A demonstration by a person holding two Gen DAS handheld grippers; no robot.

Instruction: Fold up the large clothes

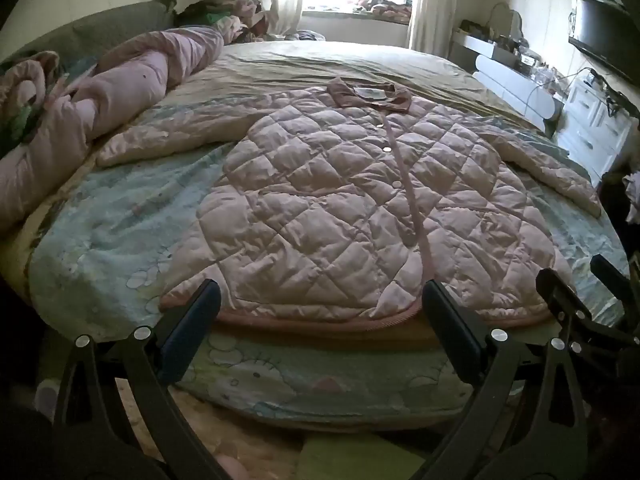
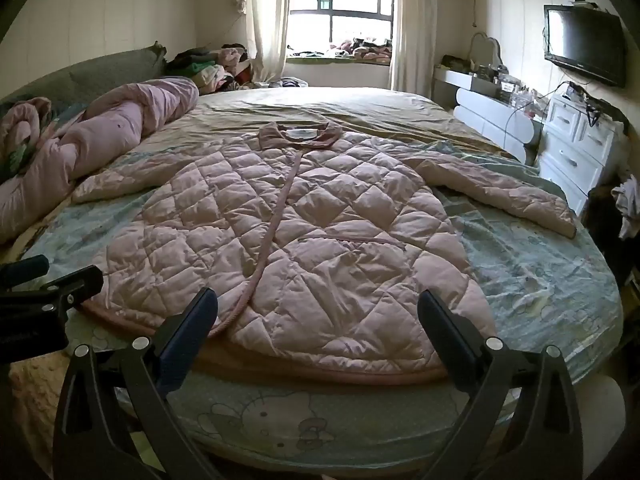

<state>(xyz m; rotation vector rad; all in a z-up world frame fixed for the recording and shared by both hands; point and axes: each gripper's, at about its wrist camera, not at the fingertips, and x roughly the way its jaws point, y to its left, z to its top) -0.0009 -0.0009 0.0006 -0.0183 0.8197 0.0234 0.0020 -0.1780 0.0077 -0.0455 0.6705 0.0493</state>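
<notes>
Pink bedding fills my far left: a rolled quilt bunched along the left edge of the bed, with a heap of clothes past its far end near the curtain. From my left wrist view I look down over the foot of the mattress, and my left gripper hangs just short of the hem with its jaws spread wide and nothing between them.

Moving right, the quilted pink jacket lies flat and face up in the middle of the bed, buttoned down its front placket, collar toward the window and hem toward me. Its left sleeve angles out toward the rolled quilt; its right sleeve stretches across the blue cartoon-print sheet toward the bed's right edge.

My right gripper hovers over the hem, jaws fully apart and empty, pads clear of the fabric. In that same view the left gripper's tips poke in from the left edge, beside the hem corner.

Farther right stands a white dresser cluttered on top, and a dark television hangs on the wall above it.
</notes>
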